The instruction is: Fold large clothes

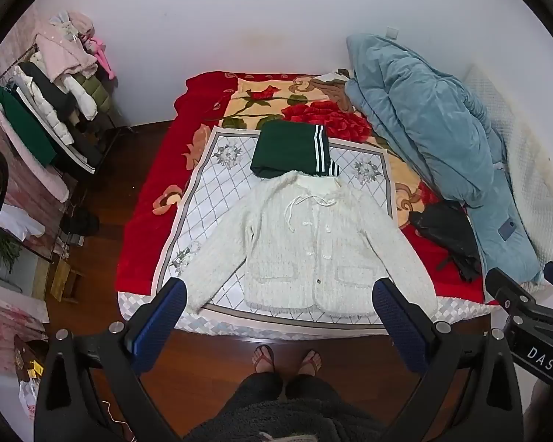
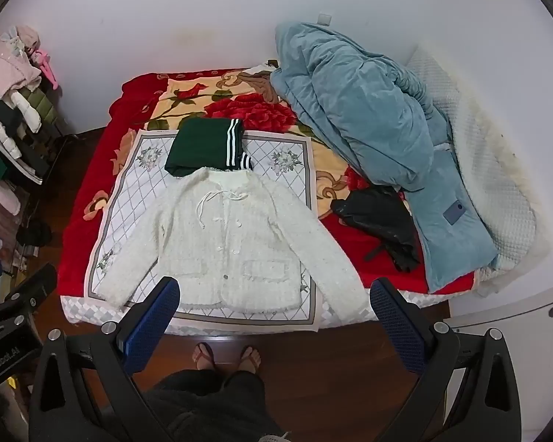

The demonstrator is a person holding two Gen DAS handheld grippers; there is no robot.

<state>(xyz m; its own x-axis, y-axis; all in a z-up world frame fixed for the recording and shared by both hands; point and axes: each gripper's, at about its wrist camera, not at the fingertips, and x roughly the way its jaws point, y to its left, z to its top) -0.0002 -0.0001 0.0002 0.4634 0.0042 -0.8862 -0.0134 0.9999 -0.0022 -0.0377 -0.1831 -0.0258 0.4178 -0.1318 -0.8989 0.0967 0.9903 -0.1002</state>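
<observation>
White and fuzzy, the cardigan (image 1: 302, 243) lies flat and face up on a diamond-patterned mat (image 1: 210, 199) on the bed (image 1: 147, 221), sleeves spread, its hem near the bed's front edge. A folded green garment (image 1: 287, 149) with white stripes touches its collar. Both sleeves reach out past the mat's side borders, the cuffs close to the front edge. To the right, a black bag (image 1: 446, 235) lies just beside that sleeve, and a heaped blue quilt (image 1: 431, 136) fills that side. Red blanket stays bare to the left. A clothes rack (image 1: 51, 110) crowds the floor at left. The left gripper (image 1: 280, 305) and right gripper (image 2: 274, 300) hover above the hem, jaws released wide, apparently holding nothing. The person's sandalled feet (image 1: 285, 359) stand on wooden floor at the bed's edge.
</observation>
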